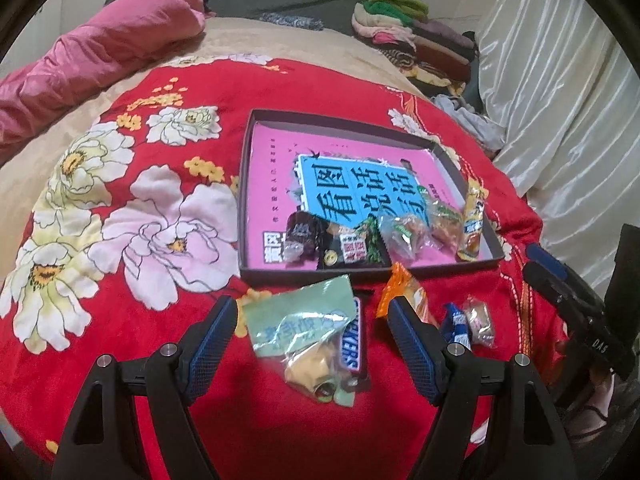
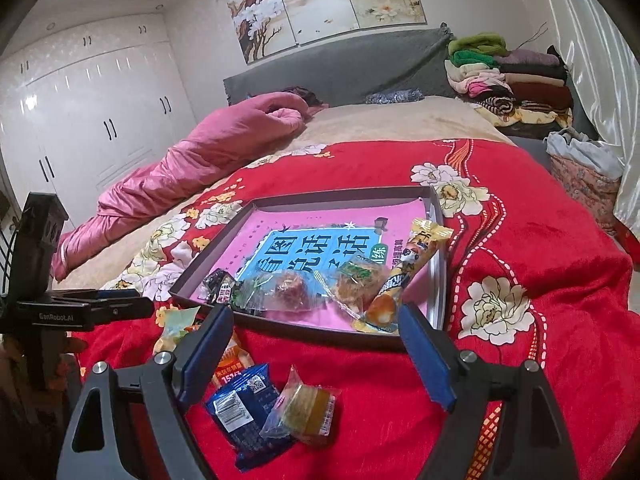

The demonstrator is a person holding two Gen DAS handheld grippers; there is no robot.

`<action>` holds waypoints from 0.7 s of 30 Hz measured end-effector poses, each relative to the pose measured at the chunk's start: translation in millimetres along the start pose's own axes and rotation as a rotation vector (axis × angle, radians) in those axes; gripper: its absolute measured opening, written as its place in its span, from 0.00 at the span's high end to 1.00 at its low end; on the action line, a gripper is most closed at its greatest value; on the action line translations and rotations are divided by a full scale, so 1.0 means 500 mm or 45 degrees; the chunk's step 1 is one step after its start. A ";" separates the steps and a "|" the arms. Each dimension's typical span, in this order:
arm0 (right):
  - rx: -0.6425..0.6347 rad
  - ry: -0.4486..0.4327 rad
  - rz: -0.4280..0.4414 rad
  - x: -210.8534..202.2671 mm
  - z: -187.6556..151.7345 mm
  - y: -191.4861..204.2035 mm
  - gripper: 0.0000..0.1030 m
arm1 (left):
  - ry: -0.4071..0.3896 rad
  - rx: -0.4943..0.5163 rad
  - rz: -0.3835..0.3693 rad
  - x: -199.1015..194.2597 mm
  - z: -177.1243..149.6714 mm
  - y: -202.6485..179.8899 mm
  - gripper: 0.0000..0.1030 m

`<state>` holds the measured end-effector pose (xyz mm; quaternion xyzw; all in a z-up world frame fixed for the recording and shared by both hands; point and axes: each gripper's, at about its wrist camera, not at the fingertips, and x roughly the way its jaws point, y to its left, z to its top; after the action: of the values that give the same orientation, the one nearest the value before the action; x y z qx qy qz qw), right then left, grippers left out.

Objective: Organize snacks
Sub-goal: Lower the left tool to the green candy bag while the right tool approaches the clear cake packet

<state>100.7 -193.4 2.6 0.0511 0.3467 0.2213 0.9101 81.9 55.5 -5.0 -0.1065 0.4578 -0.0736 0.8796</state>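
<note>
while both grippers gape empty, snickers bar [image 1: 351,340] between left gripper [image 1: 310,338] fingers, blue packet [image 2: 244,408] by right gripper [image 2: 316,354]

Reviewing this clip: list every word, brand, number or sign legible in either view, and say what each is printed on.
"SNICKERS", partly hidden: brown candy bar between the left tongs.
"GenRobot.AI": body of the left tongs, in the right wrist view.
"DAS": body of the right tongs, in the left wrist view.
"看图说话写话": blue title panel of the pink book in the tray.
"157": orange packet.
Other wrapper print: too blurred.
</note>
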 end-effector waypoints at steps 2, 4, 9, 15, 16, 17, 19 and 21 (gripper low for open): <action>0.000 0.002 -0.003 0.000 -0.001 0.001 0.18 | 0.007 0.004 0.002 -0.001 -0.005 0.002 0.23; -0.002 0.008 -0.005 0.000 -0.004 0.003 0.18 | 0.016 0.011 0.005 -0.001 -0.012 0.004 0.23; -0.008 0.022 -0.009 0.001 -0.008 0.007 0.18 | 0.038 0.011 0.003 0.003 -0.022 0.007 0.23; -0.028 0.049 -0.010 0.004 -0.017 0.018 0.18 | 0.044 0.006 -0.009 -0.001 -0.027 0.007 0.23; -0.034 0.052 -0.011 0.005 -0.018 0.021 0.18 | 0.049 0.004 -0.013 -0.001 -0.028 0.008 0.23; -0.038 0.055 -0.012 0.005 -0.019 0.022 0.18 | 0.054 -0.001 -0.016 -0.001 -0.030 0.009 0.23; -0.044 0.061 -0.013 0.005 -0.022 0.025 0.18 | 0.060 -0.003 -0.019 -0.001 -0.034 0.010 0.23; -0.048 0.068 -0.012 0.006 -0.024 0.027 0.18 | 0.066 -0.005 -0.018 0.000 -0.037 0.011 0.23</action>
<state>90.0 -180.6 -4.8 0.0262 0.3668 0.2247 0.9024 66.7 58.5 -16.6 -0.1097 0.4797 -0.0818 0.8667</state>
